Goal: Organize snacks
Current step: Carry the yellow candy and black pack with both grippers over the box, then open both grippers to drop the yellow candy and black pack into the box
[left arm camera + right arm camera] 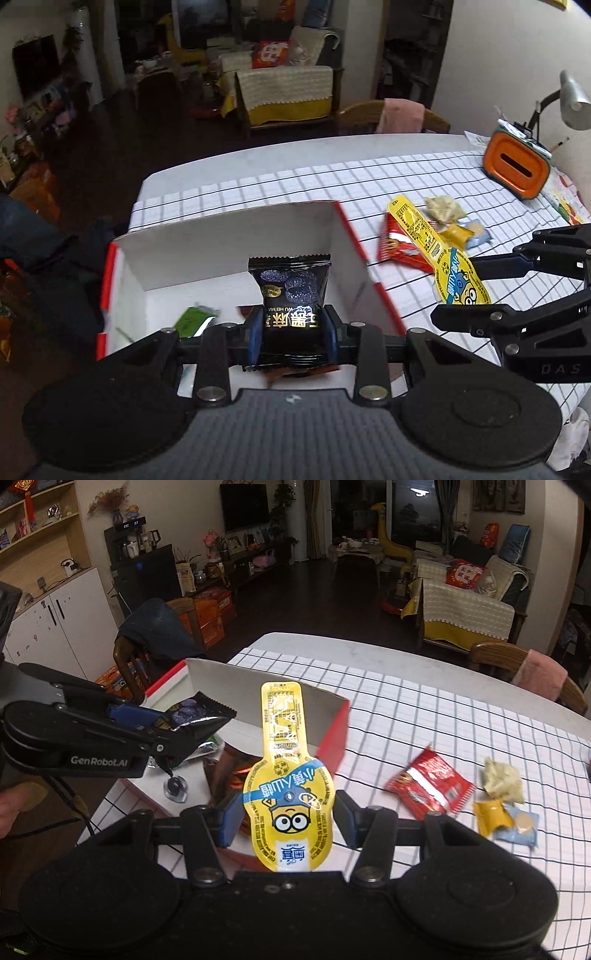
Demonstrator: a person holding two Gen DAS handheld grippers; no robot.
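My left gripper (pixel 293 334) is shut on a black snack packet (pixel 290 299) and holds it above the open red-and-white box (pixel 229 236). From the right wrist view the left gripper (pixel 177 723) and the black packet (pixel 195 714) hang over the box (pixel 332 731). My right gripper (pixel 286 818) is shut on a yellow Minions pouch (pixel 286 775), held upright near the box's right side; it shows in the left wrist view (pixel 443 254). A green packet (pixel 194 321) and a brown packet lie inside the box.
On the checked tablecloth (pixel 443 716) lie a red packet (pixel 430 786), a pale crumpled wrapper (pixel 504 781), a small yellow packet (pixel 489 816) and a light blue one (pixel 521 825). An orange-and-green container (pixel 517 166) and a desk lamp (pixel 572 99) stand at the far right. Chairs ring the table.
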